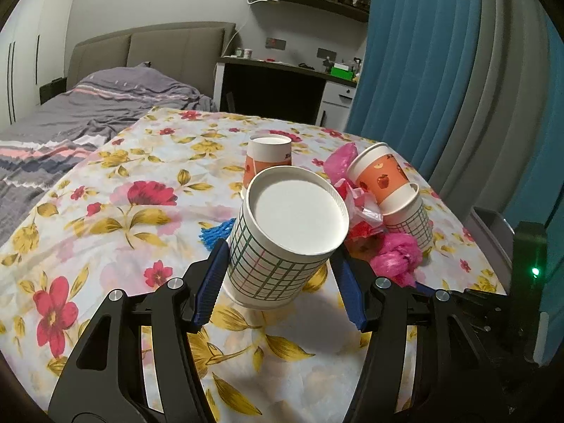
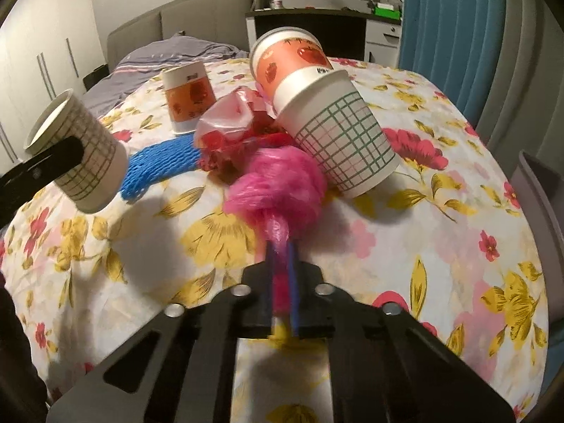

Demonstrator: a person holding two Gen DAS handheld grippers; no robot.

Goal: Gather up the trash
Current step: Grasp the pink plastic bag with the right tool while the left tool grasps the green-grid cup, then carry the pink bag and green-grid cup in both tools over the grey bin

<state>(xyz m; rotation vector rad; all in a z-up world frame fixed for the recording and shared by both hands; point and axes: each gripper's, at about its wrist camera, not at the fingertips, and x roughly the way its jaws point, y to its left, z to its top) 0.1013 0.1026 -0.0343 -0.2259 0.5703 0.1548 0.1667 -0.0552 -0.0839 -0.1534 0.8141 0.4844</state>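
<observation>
While grid cup [image 1: 282, 246] is clamped in left tool [image 1: 278, 282], pink bag [image 2: 278, 179] pinched by right tool [image 2: 282, 282]; cups at 1 o'clock could be toppled if bag is dragged.

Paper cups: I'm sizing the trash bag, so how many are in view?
4. A grid cup in the left gripper, an upside-down orange cup behind, and an orange cup nested in a tilted grid cup. More could be nested unseen.

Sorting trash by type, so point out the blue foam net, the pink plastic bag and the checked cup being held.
Blue foam net [image 2: 158, 165]: right wrist view, middle of mesh.
Pink plastic bag [image 2: 278, 183]: right wrist view, bunched body.
Checked cup [image 1: 278, 264]: left wrist view, side wall.
</observation>
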